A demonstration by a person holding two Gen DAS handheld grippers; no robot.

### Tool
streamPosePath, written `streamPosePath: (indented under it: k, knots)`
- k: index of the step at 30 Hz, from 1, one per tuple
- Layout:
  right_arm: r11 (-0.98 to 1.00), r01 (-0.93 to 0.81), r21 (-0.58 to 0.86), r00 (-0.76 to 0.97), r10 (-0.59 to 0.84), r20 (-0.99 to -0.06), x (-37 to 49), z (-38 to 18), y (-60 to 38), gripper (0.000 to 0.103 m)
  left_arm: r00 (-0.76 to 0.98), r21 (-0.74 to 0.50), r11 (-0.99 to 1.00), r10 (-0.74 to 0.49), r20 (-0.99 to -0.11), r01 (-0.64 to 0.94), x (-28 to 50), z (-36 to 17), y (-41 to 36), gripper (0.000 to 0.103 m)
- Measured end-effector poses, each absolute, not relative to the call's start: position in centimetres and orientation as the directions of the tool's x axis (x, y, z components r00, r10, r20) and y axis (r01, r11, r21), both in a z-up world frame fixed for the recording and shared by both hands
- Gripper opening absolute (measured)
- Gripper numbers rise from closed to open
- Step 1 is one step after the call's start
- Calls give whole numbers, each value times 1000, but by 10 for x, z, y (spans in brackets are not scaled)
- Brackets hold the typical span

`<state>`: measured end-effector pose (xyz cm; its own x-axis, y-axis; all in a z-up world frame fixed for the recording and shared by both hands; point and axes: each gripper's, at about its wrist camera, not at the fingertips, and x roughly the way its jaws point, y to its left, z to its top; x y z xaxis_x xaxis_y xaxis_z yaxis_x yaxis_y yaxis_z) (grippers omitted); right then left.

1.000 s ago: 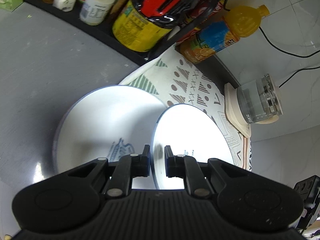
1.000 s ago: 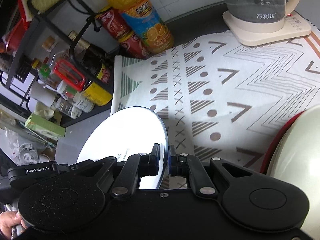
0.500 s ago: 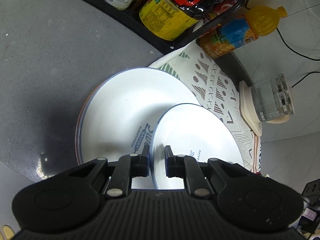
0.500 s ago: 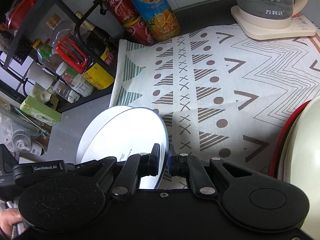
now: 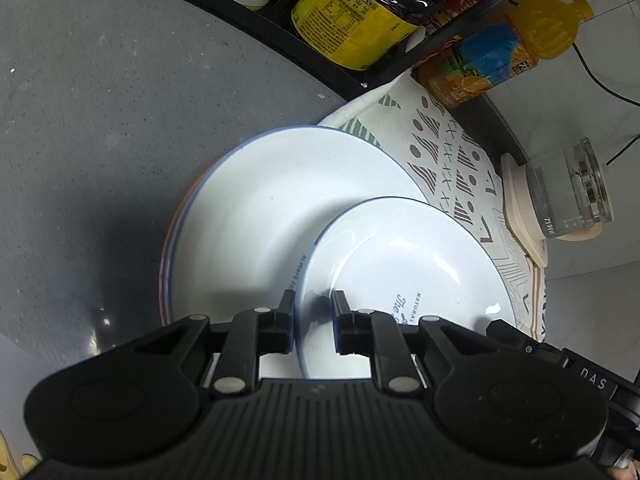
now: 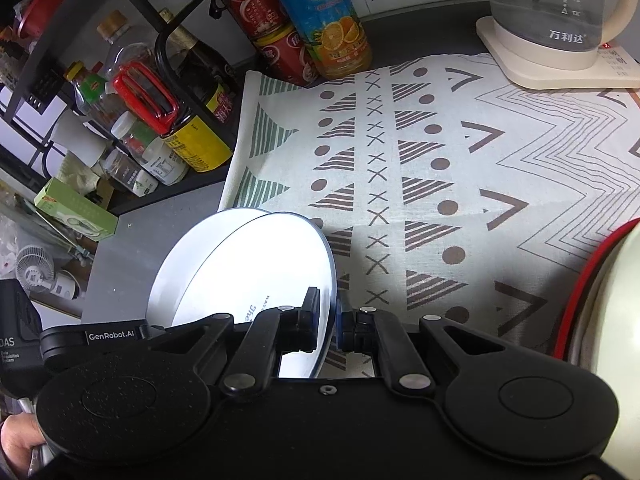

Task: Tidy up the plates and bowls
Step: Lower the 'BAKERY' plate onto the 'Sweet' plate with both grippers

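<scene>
The small plate (image 5: 404, 264) is a round, shallow dish of glossy white ceramic with a thin blue line along its rim and blue printed letters inside. It is held tilted, its open face turned up. In the left wrist view its near rim passes between the two black fingers (image 5: 286, 312) of the left gripper (image 5: 312, 316). The jaws of this gripper are opening; the left pad stands at the rim, the right pad stands a little apart from the inner surface.

In the right wrist view the same plate (image 6: 256, 276) is seen almost edge-on, and its edge runs from about 6 o'clock up to 12 o'clock. The right gripper (image 6: 328, 322) is closed on this edge, with one pad on each side.

Under the small plate lies a large plate (image 5: 272, 216), also white and glossy with a blue rim, resting flat on the grey speckled counter (image 5: 100, 120). The small plate covers its part toward 4 o'clock. Whether the two plates touch I cannot tell.

At 2 o'clock from the plates lies a cloth mat (image 6: 440, 168) with printed triangles, dots and crosses. Beyond it stand an orange juice bottle (image 6: 324, 20) of plastic and a glass kettle (image 6: 556, 4) on a cream base.
</scene>
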<state>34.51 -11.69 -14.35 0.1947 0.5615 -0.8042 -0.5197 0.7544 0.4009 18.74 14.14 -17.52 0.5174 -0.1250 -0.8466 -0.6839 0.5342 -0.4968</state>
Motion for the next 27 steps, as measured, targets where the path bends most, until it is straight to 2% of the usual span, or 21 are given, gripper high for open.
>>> streamPosePath:
  k: [27]
  knots:
    - [750, -540, 383, 186, 550, -814, 344, -154, -101, 4, 468, -390, 606, -34, -883, -693, 191, -169, 145, 18]
